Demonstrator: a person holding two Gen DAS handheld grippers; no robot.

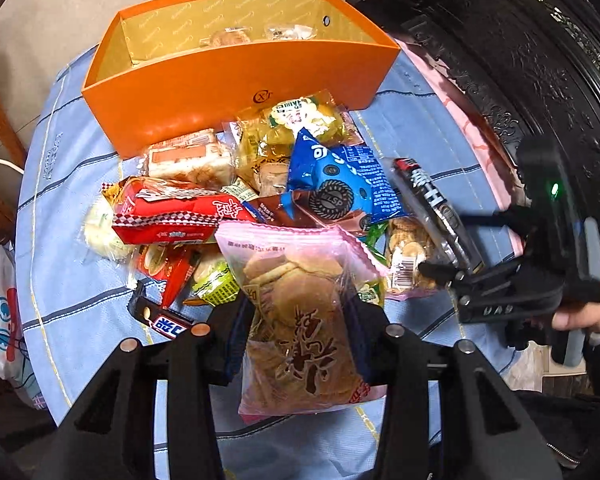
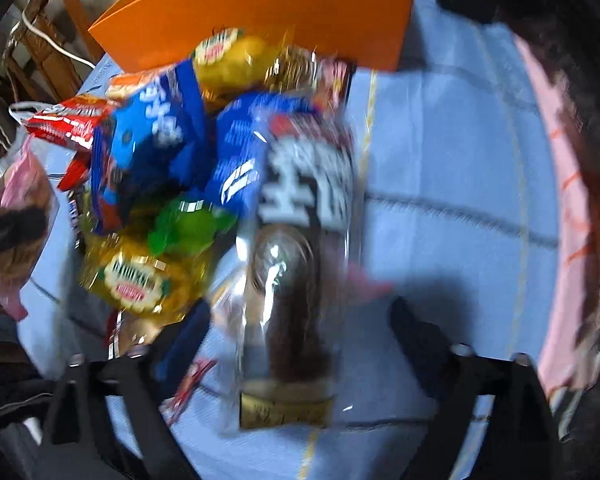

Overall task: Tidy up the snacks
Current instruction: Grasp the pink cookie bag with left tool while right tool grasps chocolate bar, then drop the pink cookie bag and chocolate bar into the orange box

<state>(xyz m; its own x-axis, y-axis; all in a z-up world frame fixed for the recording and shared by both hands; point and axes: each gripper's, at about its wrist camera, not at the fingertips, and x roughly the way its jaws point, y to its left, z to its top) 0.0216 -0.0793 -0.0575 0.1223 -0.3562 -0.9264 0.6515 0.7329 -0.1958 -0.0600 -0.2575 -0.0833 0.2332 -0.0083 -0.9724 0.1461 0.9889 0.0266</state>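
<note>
Readable text: "KLSP" in a round seal on the blue snack packet (image 1: 336,184); "XT"-style round logo on the orange box (image 1: 236,80) front. Other packets carry Chinese print, barcode on the biscuit bag (image 1: 410,252). Right wrist view too blurred.

I see through two cameras, one on each gripper, and both look steeply down at the table from close up. My left camera sits over the near edge of the blue cloth (image 1: 76,184) and faces across the snack pile (image 1: 260,200) to the orange box (image 1: 236,80) at the far side. It is sharp. The right gripper (image 1: 452,272) shows at its right edge. My right camera hangs nearer the right side of the pile, right above a long clear packet (image 2: 300,248), and it is blurry. Both views share the orange box (image 2: 268,12), the blue bag (image 1: 332,176) (image 2: 156,140) and the pink bag (image 1: 296,320) (image 2: 20,200).
</note>
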